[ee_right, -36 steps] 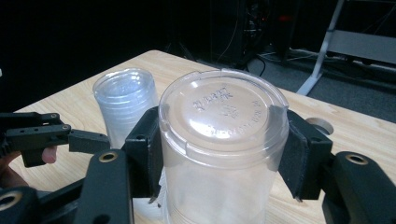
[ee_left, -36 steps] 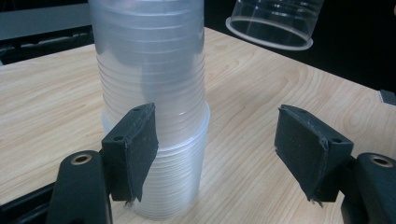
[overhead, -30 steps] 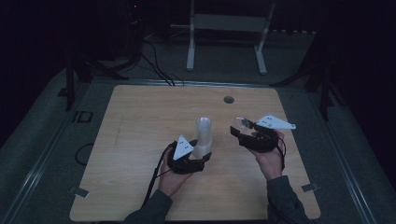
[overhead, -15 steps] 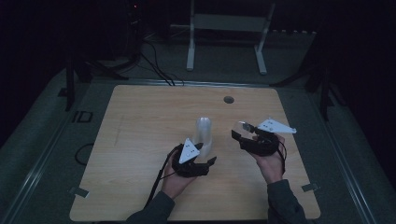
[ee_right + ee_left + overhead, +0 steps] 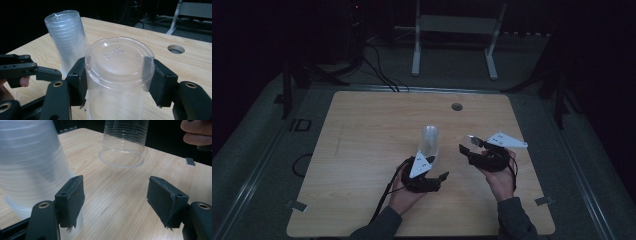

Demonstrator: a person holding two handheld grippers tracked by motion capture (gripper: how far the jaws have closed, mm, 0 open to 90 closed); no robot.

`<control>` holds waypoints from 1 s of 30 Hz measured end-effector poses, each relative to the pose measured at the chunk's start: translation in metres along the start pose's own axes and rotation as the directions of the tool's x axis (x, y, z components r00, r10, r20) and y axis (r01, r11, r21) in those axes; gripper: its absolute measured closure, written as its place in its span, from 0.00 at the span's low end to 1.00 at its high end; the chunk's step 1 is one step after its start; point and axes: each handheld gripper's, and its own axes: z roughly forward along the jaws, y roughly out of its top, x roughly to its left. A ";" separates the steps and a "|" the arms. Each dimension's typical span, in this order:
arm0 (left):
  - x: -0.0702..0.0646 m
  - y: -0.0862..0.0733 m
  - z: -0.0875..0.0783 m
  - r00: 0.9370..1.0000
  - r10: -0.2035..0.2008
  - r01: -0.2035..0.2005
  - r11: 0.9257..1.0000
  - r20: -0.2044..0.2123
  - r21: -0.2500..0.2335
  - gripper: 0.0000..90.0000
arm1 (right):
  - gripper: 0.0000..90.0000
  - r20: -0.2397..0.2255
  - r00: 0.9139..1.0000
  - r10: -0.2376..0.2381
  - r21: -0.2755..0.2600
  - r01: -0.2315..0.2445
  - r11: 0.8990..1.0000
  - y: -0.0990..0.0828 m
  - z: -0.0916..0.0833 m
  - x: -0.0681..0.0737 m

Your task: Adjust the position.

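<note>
One stack point(image 5: 429, 142) of clear cups stands upside down at the middle of the surface point(image 5: 362, 130); one single cup point(image 5: 117, 75) is apart from it. The right gripper point(image 5: 472, 147), at the stack's 3 o'clock, clamps that cup, held level above the wood. The left gripper point(image 5: 434, 180), at 6 o'clock, lies low, jaws part open and empty beside the stack.

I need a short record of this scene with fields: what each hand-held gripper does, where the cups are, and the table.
left hand-held gripper: open, nothing between its jaws, beside the cup stack
right hand-held gripper: shut on single clear cup, held bottom up above the table
cup stack: upside down on the table
table: light wood, round hole near far edge
</note>
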 end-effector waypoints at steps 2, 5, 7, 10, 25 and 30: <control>-0.001 0.000 0.001 1.000 0.006 -0.006 1.000 0.005 0.002 0.33 | 0.45 -0.001 1.000 0.000 0.005 0.000 1.000 -0.002 0.000 0.001; -0.003 0.000 0.002 1.000 0.007 -0.007 1.000 0.007 0.001 0.33 | 0.45 -0.001 1.000 0.002 0.007 -0.002 1.000 -0.003 0.000 0.001; -0.004 -0.001 0.004 1.000 0.009 -0.009 1.000 0.008 0.002 0.33 | 0.45 -0.016 1.000 0.019 0.002 -0.019 1.000 -0.005 -0.001 0.001; -0.005 -0.001 0.005 1.000 0.008 -0.008 1.000 0.010 0.004 0.33 | 0.45 -0.023 0.999 0.035 -0.003 -0.035 0.999 -0.006 -0.002 0.000; -0.009 0.004 0.015 1.000 0.021 -0.021 1.000 0.014 -0.016 0.31 | 0.45 -0.022 0.997 0.069 0.002 -0.069 0.998 -0.016 -0.005 -0.001; -0.012 0.006 0.022 1.000 0.014 -0.013 0.999 0.018 -0.036 0.28 | 0.45 -0.053 0.990 0.128 -0.008 -0.129 0.992 -0.018 -0.007 -0.003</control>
